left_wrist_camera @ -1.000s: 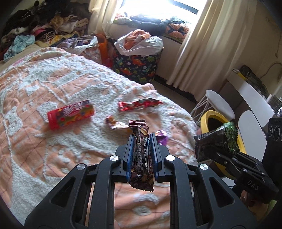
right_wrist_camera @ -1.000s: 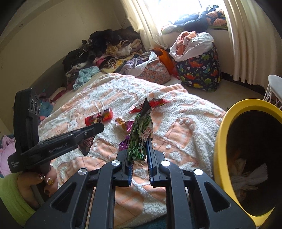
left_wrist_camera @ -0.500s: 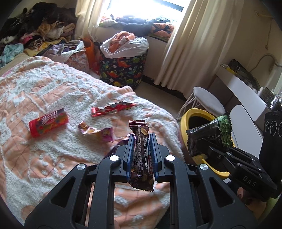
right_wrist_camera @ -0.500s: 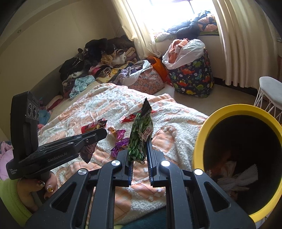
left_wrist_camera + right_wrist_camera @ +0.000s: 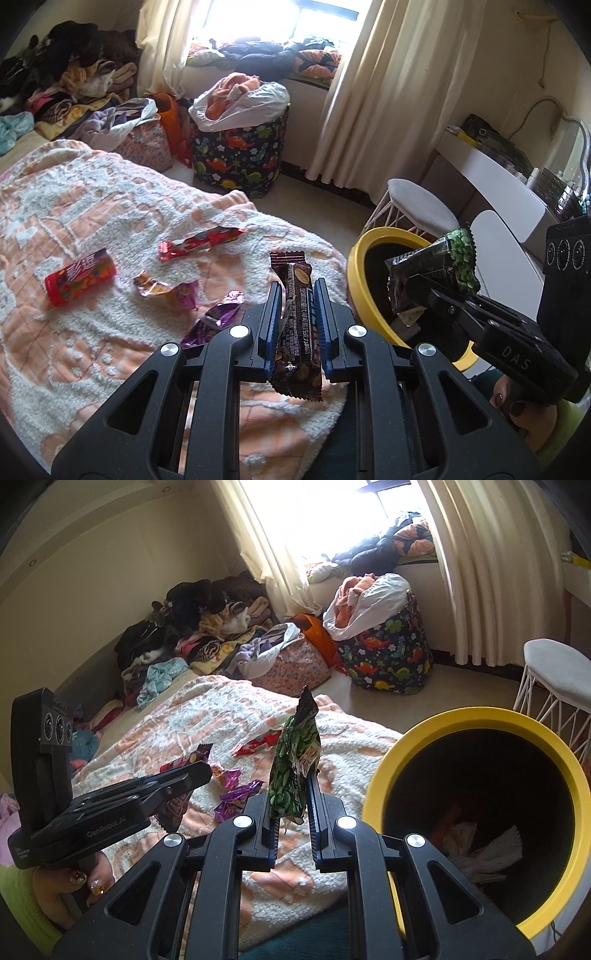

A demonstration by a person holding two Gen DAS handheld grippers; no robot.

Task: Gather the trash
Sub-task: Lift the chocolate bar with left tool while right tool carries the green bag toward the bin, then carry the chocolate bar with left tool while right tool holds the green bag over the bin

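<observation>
My left gripper (image 5: 294,291) is shut on a brown chocolate bar wrapper (image 5: 297,325), held upright over the bed's edge. The right gripper (image 5: 293,775) is shut on a green snack bag (image 5: 293,771); in the left wrist view that green bag (image 5: 443,269) hangs over the yellow bin's (image 5: 356,258) mouth. The bin (image 5: 554,746) is dark inside with white crumpled paper at the bottom. On the blanket lie a red candy tube (image 5: 79,277), a red wrapper (image 5: 201,243), a crumpled gold and pink wrapper (image 5: 166,290) and a purple foil wrapper (image 5: 214,321).
The bed carries a peach and white blanket (image 5: 74,206). A dinosaur-print laundry basket (image 5: 240,155) stands by the window. Clothes are piled at the bed's far end (image 5: 195,635). A white wire stool (image 5: 554,679) and a white desk (image 5: 491,177) stand past the bin.
Both grippers have swung right, away from the bed, toward the yellow bin, each keeping its wrapper. The bin looms larger in the right wrist view.
</observation>
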